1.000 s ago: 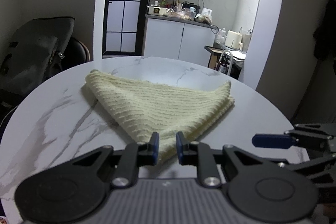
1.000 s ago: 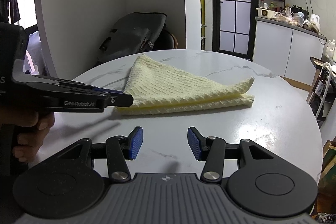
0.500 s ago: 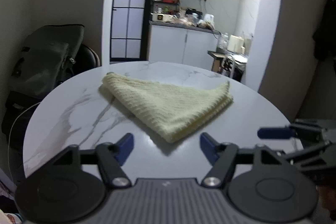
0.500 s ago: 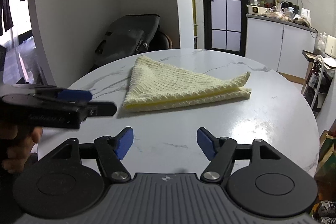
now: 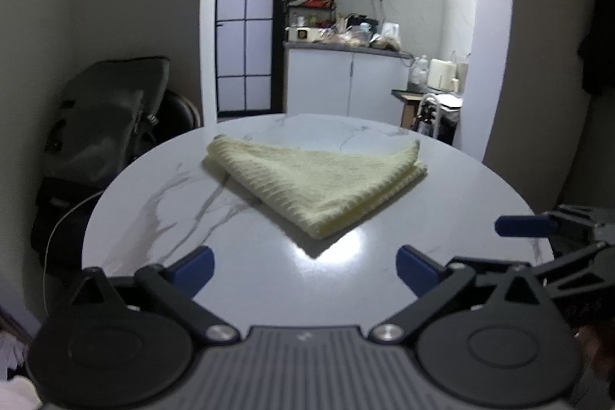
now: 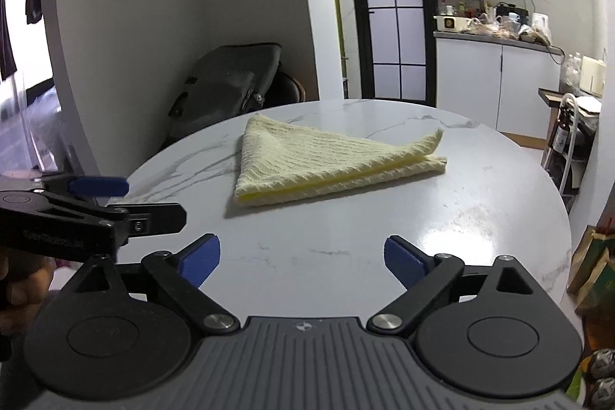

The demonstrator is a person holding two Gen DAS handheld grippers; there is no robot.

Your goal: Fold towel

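Note:
A pale yellow towel (image 5: 319, 179) lies folded into a triangle on the round white marble table (image 5: 246, 256); in the right wrist view the towel (image 6: 330, 160) shows its layered folded edge toward me. My left gripper (image 5: 305, 266) hovers over the table's near part, short of the towel's near corner, jaws still opening wide with nothing between them. My right gripper (image 6: 301, 256) is also back from the towel, jaws opening, nothing between its blue pads. Each gripper appears at the edge of the other's view.
A grey backpack (image 5: 103, 125) rests on a chair (image 5: 180, 110) beyond the table's far left edge. A kitchen counter (image 5: 346, 79) with clutter stands behind, next to a dark-framed glass door (image 5: 248, 45). A person's hand (image 6: 23, 294) holds the left tool.
The left gripper let go of the towel's near corner, opened wide and drew back. The right gripper opened wider and pulled back slightly. The towel lies still.

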